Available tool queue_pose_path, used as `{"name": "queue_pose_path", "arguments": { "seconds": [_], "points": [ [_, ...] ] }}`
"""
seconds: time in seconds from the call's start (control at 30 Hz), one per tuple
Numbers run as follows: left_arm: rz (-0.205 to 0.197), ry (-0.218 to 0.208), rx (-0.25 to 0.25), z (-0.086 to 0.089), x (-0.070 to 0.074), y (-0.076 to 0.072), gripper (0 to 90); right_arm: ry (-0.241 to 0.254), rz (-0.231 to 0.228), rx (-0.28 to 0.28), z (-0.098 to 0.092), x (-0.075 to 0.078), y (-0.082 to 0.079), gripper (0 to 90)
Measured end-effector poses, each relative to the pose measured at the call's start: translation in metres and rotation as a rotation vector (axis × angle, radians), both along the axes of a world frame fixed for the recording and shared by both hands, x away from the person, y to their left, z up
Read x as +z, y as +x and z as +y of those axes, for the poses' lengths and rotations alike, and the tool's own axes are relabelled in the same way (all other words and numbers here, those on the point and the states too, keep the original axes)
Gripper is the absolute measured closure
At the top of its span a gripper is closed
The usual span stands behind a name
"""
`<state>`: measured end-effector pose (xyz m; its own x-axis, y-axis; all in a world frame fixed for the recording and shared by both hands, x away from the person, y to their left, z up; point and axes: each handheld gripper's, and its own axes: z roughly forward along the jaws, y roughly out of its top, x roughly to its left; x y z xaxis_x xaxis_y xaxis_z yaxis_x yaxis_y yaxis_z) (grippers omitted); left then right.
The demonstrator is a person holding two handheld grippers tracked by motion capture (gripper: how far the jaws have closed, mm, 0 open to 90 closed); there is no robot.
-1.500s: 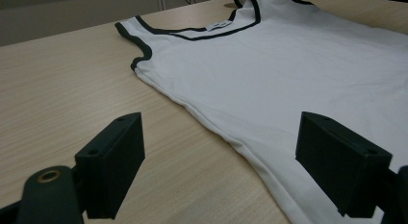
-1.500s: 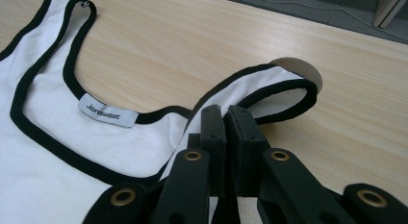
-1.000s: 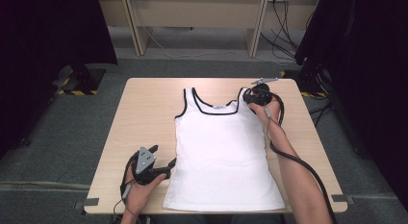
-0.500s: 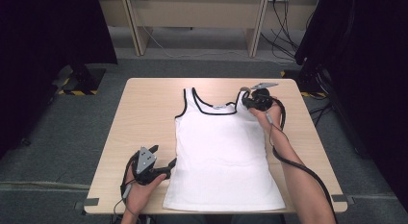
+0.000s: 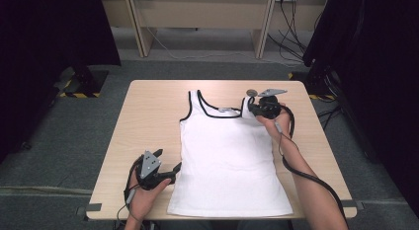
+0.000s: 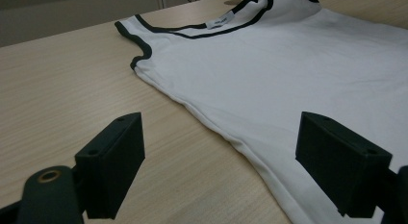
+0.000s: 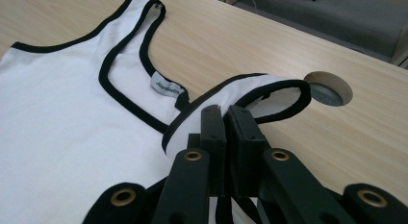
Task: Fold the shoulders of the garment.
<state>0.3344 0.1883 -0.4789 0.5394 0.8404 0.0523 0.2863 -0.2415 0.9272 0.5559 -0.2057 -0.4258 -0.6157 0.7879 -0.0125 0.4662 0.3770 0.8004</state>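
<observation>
A white tank top (image 5: 230, 156) with black trim lies flat on its back across the middle of the light wooden tabletop (image 5: 148, 121), its hem toward the person and its neckline toward the far edge. The right gripper (image 5: 253, 107) sits at the garment's far right corner, its jaws pressed together on the right shoulder strap (image 7: 250, 96); in the right gripper view the strap is lifted off the wood and curls over in a loop just beyond the jaw tips, black edging uppermost, while the other strap (image 7: 144, 22) lies flat on the wood. A small label (image 7: 166, 85) shows inside the neckline (its print is too small to read). Just past the raised strap a round cable hole (image 7: 329, 88) is set into the tabletop. The left gripper (image 5: 170, 172) rests low near the front left of the tabletop, beside the garment's lower left side; in the left gripper view its jaws stand wide apart with nothing between the pads, one over bare wood and the other over the white cloth, with the side seam running between them. A cable (image 5: 296, 166) trails from the right gripper back along the person's forearm.
</observation>
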Motion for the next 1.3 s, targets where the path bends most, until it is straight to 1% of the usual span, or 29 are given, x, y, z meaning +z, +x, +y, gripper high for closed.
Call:
{"name": "queue_pose_path", "arguments": {
  "seconds": [0.2,0.23,0.5,0.53,0.57,0.6,0.67,0.77,1.0,1.03,1.1,1.17,1.3],
  "points": [
    [-0.002,0.003,0.0,0.0,0.0,0.0,16.6,-0.003,-0.018,0.009,0.003,0.001,-0.008,85.6],
    [-0.002,0.003,0.0,0.0,0.0,0.0,16.6,-0.019,-0.034,0.02,0.007,0.001,-0.015,85.6],
    [-0.003,0.003,-0.001,0.0,0.0,0.0,16.6,-0.027,-0.037,0.027,0.008,-0.002,-0.02,85.5],
    [-0.002,0.006,0.0,0.0,0.0,0.0,16.6,-0.038,-0.04,0.03,0.009,-0.004,-0.024,85.4],
    [-0.002,0.006,0.0,0.0,0.0,0.0,16.6,-0.038,-0.04,0.03,0.009,-0.004,-0.024,85.4],
    [-0.002,0.006,0.0,0.0,0.0,0.0,16.6,-0.046,-0.044,0.038,0.009,-0.005,-0.027,85.4],
    [0.001,0.007,0.0,-0.001,0.0,0.0,16.6,-0.046,-0.044,0.038,0.009,-0.005,-0.027,85.2],
    [0.001,0.007,0.0,-0.001,0.0,0.0,16.6,-0.057,-0.04,0.051,0.011,-0.009,-0.034,84.9],
    [0.0,0.002,-0.001,0.0,0.0,0.0,16.6,-0.074,-0.028,0.067,0.012,-0.014,-0.039,83.8],
    [0.0,0.002,-0.001,0.0,0.0,0.0,16.6,-0.09,-0.012,0.079,0.013,-0.017,-0.042,83.8],
    [0.001,0.0,0.0,0.0,0.0,0.0,16.6,-0.09,-0.012,0.079,0.013,-0.017,-0.042,83.7],
    [0.001,0.003,-0.001,0.0,0.0,0.0,16.6,-0.102,0.0,0.089,0.014,-0.023,-0.043,82.9],
    [-0.001,0.005,-0.001,0.0,0.0,0.0,16.6,-0.1,0.017,0.095,0.013,-0.025,-0.044,81.3]
  ]
}}
